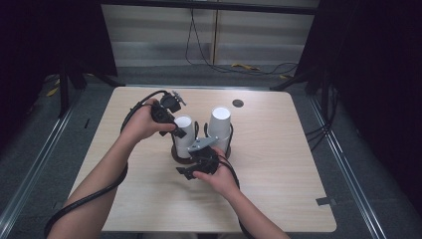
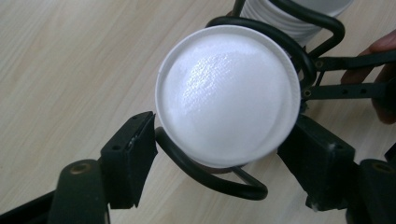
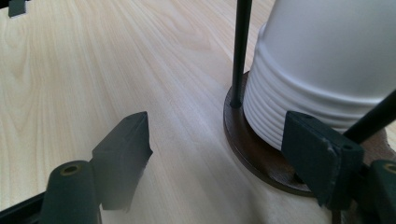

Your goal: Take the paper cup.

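Two stacks of upturned white paper cups stand in black wire holders on round brown bases. My left gripper (image 1: pixel 181 130) reaches down over the left stack (image 1: pixel 183 124). In the left gripper view its jaws press both sides of the top cup (image 2: pixel 229 93), above the wire loop (image 2: pixel 210 179). My right gripper (image 1: pixel 185 172) lies low on the table in front of the stacks, jaws apart. In the right gripper view it (image 3: pixel 215 140) is open, its right jaw against the brown base (image 3: pixel 252 154) of a ribbed cup stack (image 3: pixel 322 70).
The taller right stack (image 1: pixel 219 122) stands close beside the left one. The light wooden table (image 1: pixel 278 174) has a small dark disc (image 1: pixel 238 103) near its far edge. Black stands and cables sit on the floor behind.
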A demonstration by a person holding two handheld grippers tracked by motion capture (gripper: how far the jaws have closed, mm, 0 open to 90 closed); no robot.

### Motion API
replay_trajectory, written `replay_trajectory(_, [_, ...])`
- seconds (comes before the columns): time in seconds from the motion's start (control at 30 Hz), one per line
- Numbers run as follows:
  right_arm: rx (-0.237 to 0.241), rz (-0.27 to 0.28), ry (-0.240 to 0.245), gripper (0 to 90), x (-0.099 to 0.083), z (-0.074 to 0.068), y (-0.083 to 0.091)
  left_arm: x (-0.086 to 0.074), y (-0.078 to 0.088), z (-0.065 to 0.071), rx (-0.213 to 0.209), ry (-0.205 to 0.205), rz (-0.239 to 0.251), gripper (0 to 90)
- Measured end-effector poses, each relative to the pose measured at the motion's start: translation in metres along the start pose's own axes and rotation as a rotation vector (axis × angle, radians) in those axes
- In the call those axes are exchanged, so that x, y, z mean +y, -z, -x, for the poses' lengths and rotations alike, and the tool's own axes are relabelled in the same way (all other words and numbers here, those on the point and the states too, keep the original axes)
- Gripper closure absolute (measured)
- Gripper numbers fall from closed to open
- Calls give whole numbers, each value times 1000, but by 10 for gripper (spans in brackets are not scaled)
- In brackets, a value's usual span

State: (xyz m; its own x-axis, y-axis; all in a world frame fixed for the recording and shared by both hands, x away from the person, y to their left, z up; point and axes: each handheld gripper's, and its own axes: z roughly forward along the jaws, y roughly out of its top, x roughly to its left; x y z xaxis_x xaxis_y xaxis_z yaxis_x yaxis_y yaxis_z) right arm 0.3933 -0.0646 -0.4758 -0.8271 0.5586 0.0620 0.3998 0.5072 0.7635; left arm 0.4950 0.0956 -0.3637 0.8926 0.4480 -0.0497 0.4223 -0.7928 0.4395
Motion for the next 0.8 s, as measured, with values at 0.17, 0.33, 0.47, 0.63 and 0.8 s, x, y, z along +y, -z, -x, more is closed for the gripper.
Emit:
replay_trajectory(0.17, [-8,13,11,233,3,-2,6,1,-4,3,8,-7,2,229])
replay_trajectory(0.33, [-10,26,12,230,5,-2,6,4,-6,6,17,-13,4,193])
replay_trajectory(0.47, [-8,28,10,234,4,-2,6,5,-7,6,23,-24,-23,201])
replay_trajectory(0.63, [-9,23,13,232,4,-2,5,7,-7,5,21,-27,-28,218])
replay_trajectory(0.8, [-15,10,21,230,1,-1,2,7,-6,5,5,-8,9,219])
